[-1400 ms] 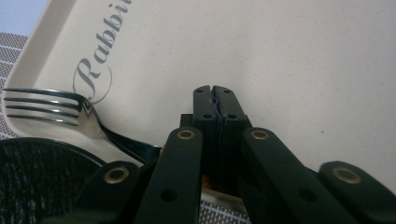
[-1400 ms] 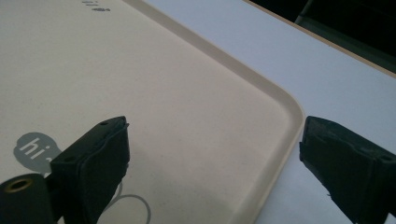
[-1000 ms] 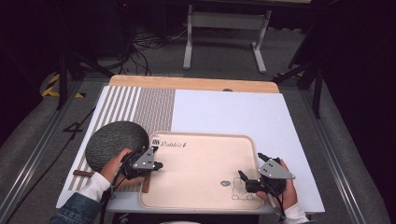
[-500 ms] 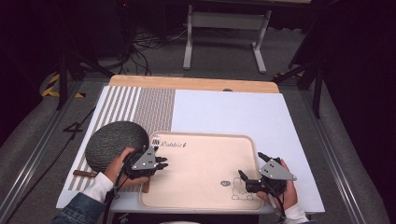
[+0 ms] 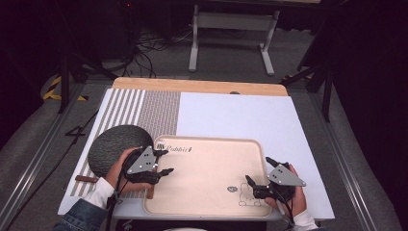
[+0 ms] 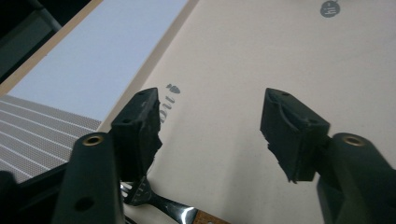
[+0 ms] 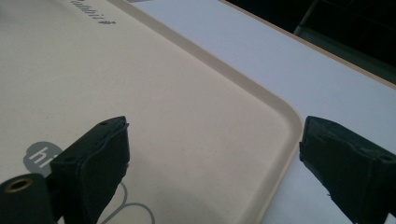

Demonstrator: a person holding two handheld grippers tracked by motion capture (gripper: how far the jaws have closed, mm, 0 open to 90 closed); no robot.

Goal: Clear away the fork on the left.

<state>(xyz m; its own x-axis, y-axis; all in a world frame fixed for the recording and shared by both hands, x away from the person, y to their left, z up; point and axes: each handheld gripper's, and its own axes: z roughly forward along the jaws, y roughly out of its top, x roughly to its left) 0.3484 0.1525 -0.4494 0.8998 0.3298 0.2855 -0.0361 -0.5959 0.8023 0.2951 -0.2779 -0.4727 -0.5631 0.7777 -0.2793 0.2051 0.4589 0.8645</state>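
Beige tray (image 5: 211, 163) bears a fork (image 6: 163, 205) beneath the just-opened, empty left hand-held gripper (image 6: 212, 135).

fork (image 6: 161, 205): steel tines, brown wooden handle, lying flat at bottom left of left gripper view, on beige tray (image 6: 243, 70) near its edge, just below the jaws.

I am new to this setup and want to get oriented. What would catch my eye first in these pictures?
First the large beige tray at the near middle of the table, with a rabbit drawing in its near right corner. A person's hands hold one claw at each end: the left claw over the tray's left edge, jaws just opened above a wooden-handled fork, and the right claw open near the rabbit. A dark round mat lies left of the tray.
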